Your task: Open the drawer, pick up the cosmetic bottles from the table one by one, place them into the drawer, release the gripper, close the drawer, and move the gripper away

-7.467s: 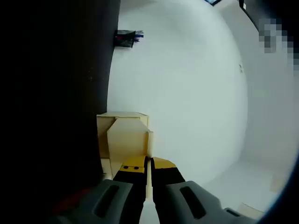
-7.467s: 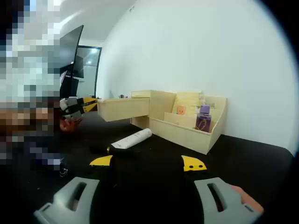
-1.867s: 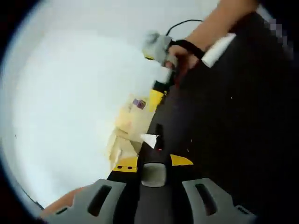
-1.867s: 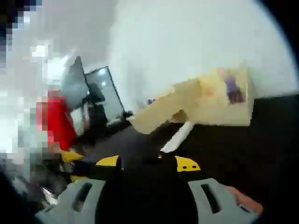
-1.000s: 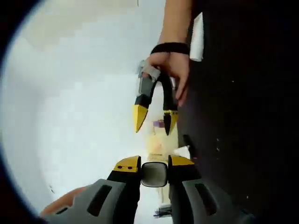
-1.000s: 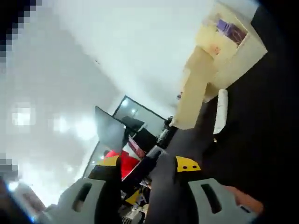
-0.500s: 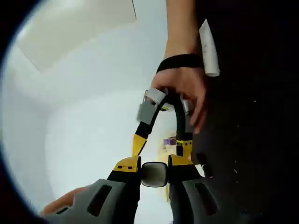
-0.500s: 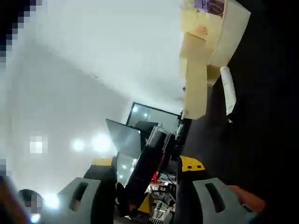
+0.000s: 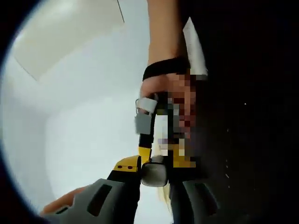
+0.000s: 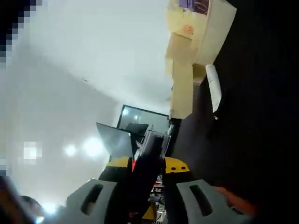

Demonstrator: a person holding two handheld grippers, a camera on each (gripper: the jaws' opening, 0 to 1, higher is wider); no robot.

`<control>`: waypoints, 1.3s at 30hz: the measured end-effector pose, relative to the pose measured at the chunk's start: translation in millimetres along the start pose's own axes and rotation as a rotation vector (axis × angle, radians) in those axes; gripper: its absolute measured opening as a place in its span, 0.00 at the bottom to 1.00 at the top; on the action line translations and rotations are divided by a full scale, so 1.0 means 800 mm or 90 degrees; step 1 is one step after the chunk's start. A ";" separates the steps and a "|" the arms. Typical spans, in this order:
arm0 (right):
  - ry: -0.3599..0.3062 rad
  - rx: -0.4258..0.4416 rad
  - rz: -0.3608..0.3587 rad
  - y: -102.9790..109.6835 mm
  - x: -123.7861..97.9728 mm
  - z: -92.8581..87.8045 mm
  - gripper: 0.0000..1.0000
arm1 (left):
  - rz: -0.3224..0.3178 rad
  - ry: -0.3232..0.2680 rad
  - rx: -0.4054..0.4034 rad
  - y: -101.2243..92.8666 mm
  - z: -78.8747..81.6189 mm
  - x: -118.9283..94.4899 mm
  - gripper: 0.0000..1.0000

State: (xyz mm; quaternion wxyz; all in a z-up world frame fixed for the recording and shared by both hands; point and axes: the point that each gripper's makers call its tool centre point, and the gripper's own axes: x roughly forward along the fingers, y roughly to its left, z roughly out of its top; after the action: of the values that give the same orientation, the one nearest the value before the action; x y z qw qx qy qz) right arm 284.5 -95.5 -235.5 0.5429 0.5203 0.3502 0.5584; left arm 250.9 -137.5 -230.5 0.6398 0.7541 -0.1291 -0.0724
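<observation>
With your left gripper (image 9: 154, 164) clamped on a small dark silver-capped bottle (image 9: 154, 173) and your right gripper (image 10: 147, 164) closed on a dark bottle (image 10: 145, 175), carry both level toward the pale wooden drawer (image 10: 182, 88) (open), clear of the white tube (image 10: 213, 93) on the black table (image 10: 261, 116).

A white tube (image 10: 213, 93) lies on the black table, upper right of the right gripper view. The pale wooden drawer (image 10: 182, 88) beside it is pulled open.

Right gripper (image 10: 147, 167) now around bottle (image 10: 142, 179).
</observation>
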 end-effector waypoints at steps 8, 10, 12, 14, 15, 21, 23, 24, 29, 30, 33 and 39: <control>-0.084 -0.032 -0.053 -0.013 -0.006 0.053 0.18 | -0.039 0.133 -0.097 -0.021 -0.037 0.015 0.26; -0.100 -0.038 -0.058 -0.013 -0.007 0.063 0.18 | -0.043 0.145 -0.105 -0.021 -0.041 0.019 0.26; -0.117 -0.048 -0.064 -0.012 -0.009 0.067 0.18 | -0.045 0.171 -0.122 -0.021 -0.047 0.022 0.26; -0.126 -0.052 -0.069 -0.010 -0.009 0.072 0.18 | -0.051 0.215 -0.132 -0.024 -0.056 0.025 0.26; -0.131 -0.053 -0.071 -0.010 -0.009 0.074 0.18 | -0.053 0.231 -0.135 -0.025 -0.060 0.027 0.26; -0.144 -0.047 -0.071 -0.007 -0.007 0.065 0.18 | -0.052 0.264 -0.145 -0.023 -0.069 0.042 0.27; -0.157 -0.053 -0.071 -0.003 -0.009 0.062 0.18 | -0.050 0.266 -0.160 -0.021 -0.071 0.044 0.27; -0.161 -0.056 -0.072 -0.003 -0.010 0.064 0.18 | -0.046 0.264 -0.164 -0.021 -0.071 0.044 0.27; -0.205 -0.084 -0.100 -0.004 -0.021 0.068 0.17 | -0.030 0.189 -0.149 -0.019 -0.029 0.037 0.28; -0.209 -0.085 -0.103 -0.006 -0.022 0.069 0.17 | -0.034 0.187 -0.151 -0.020 -0.023 0.036 0.27; -0.221 -0.092 -0.123 -0.013 -0.026 0.069 0.17 | -0.042 0.182 -0.179 -0.020 -0.012 0.037 0.30; -0.233 -0.102 -0.139 -0.012 -0.026 0.060 0.17 | -0.067 0.241 -0.220 -0.026 -0.023 0.054 0.38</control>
State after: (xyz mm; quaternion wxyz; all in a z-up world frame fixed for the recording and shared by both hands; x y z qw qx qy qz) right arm 329.8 -122.8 -238.7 0.6943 0.5271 0.2544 0.4188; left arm 299.1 -129.6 -245.7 0.7671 0.6397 0.0465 0.0163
